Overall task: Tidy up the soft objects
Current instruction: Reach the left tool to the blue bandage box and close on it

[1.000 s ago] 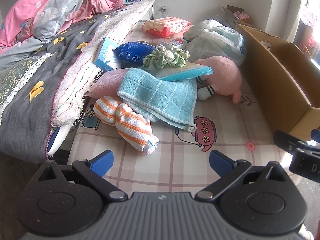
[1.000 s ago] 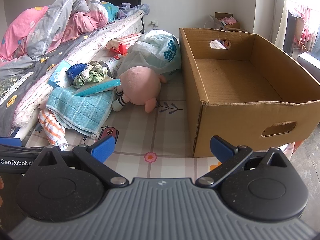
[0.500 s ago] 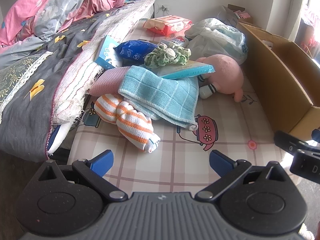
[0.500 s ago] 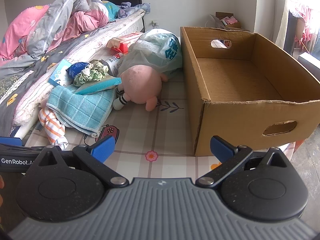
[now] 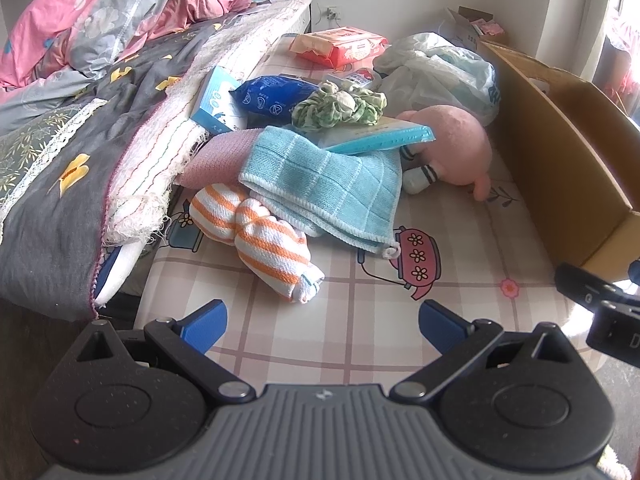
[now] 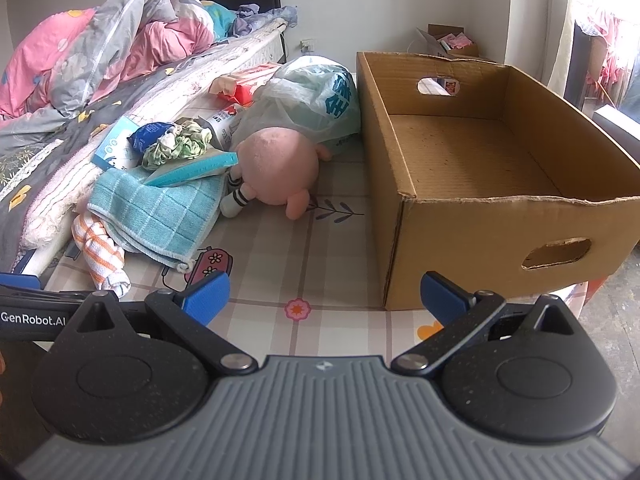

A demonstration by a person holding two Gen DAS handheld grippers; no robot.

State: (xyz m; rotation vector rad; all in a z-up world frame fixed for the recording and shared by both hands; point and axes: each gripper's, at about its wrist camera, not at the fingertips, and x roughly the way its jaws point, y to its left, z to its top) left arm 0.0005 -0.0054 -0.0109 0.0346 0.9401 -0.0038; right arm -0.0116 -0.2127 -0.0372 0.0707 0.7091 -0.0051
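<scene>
You are holding both grippers low over the patterned plaid mat (image 5: 360, 320), with nothing between the fingers of either. The left gripper (image 5: 322, 322) is standing with its blue pads spread wide, facing the pile of soft items. The right gripper (image 6: 324, 294) is likewise spread wide and empty, facing the empty brown cardboard box (image 6: 500, 208) and the mat beside it.

The nearest soft item is the orange-and-white striped knotted cloth (image 5: 260, 236), lying on the mat just ahead of the left gripper. Its far end is touching, and partly tucked under, the light-blue checked towel (image 5: 324, 188). A thin teal packet (image 5: 380, 140) and a green-and-white fabric scrunchie (image 5: 340, 106) are resting on top of that towel. The round pink plush toy (image 6: 280, 168) is lying between the pile and the box.

Expect the striped cloth to be light, limp and compressible; it is likely to sag and trail once lifted. Take hold across the thick knotted middle, not the loose end. Because the towel is overlapping it, lifting may drag the towel and tip the packet off, so draw the cloth toward you before raising it.
</scene>
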